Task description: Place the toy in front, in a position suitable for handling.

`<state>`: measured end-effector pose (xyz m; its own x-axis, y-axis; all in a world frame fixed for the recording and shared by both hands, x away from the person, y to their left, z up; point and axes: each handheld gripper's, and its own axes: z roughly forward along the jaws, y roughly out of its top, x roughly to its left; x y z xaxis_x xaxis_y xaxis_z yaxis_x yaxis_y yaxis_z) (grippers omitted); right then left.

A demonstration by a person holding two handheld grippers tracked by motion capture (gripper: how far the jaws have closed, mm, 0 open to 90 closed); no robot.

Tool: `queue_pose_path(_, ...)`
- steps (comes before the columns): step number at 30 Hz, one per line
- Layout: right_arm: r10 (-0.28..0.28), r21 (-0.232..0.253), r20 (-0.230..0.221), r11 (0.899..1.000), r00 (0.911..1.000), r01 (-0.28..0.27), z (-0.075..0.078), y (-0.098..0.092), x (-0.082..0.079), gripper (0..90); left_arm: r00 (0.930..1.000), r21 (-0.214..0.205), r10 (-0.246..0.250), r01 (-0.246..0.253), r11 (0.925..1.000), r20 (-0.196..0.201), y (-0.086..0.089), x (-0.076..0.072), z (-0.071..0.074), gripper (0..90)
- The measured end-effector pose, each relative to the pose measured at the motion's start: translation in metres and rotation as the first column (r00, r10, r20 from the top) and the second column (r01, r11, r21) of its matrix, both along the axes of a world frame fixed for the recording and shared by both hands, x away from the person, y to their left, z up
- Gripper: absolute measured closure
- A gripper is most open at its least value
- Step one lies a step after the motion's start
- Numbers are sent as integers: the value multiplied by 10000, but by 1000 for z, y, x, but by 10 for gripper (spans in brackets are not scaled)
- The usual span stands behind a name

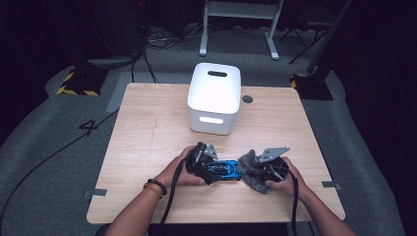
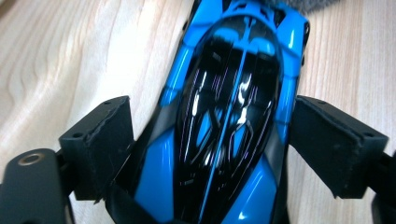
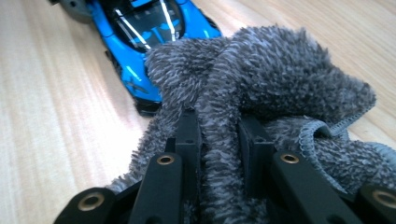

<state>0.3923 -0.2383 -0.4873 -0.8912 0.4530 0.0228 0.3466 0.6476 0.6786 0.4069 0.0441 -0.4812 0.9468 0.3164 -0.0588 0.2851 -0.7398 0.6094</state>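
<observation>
A blue and black toy car [image 1: 225,170] lies on the wooden table [image 1: 147,142] near its front edge. My left gripper [image 1: 214,170] straddles the car's body from its left end. In the left gripper view the car [image 2: 229,116] lies between the two pads, and the left pad [image 2: 100,140] stands a little off the car's side. My right gripper [image 1: 253,172] is shut on a fold of grey fluffy cloth [image 1: 259,185] just right of the car. In the right gripper view the cloth [image 3: 280,79] bunches over the car's near end [image 3: 140,28], pinched by that gripper [image 3: 219,123].
A white lidded bin [image 1: 215,98] with a handle slot stands at the table's far middle. A small dark round disc [image 1: 247,99] sits beside it on the right. Cables and stands crowd the floor beyond the table.
</observation>
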Motion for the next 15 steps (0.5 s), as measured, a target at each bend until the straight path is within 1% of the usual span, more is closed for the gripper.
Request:
queue_pose_path(1, 24, -3, -16, 10000, 10000, -24, 0, 0, 0, 739, 9999, -35, -95, 95, 9999, 61, -3, -1, 3, 187)
queue_pose_path(3, 22, -24, -30, 10000, 10000, -23, 0, 1, 0, 739, 9988, 144, -433, 430, 9990, 233, -11, -3, 7, 166)
queue_pose_path(4, 24, -36, -35, 10000, 10000, -24, 0, 1, 0, 739, 9984, 239, -506, 500, 9985, 252, -16, -4, 8, 173)
queue_pose_path(6, 13, -13, -60, 10000, 10000, -13, 0, 1, 0, 739, 9982, 406, -573, 564, 9976, 197, -26, -3, 10, 155)
queue_pose_path(8, 8, 14, -91, 10000, 10000, -8, 0, 1, 0, 738, 9978, 382, -636, 630, 9973, 160, -32, -2, 10, 156)
queue_pose_path(11, 10, -5, -99, 10000, 10000, -10, 0, 1, 0, 737, 9972, 715, -736, 726, 9948, 108, -42, -1, 8, 156)
queue_pose_path(15, 41, -7, -138, 10000, 9999, -41, 1, 1, 1, 735, 9956, 936, -928, 933, 9912, -102, -50, 4, 7, 153)
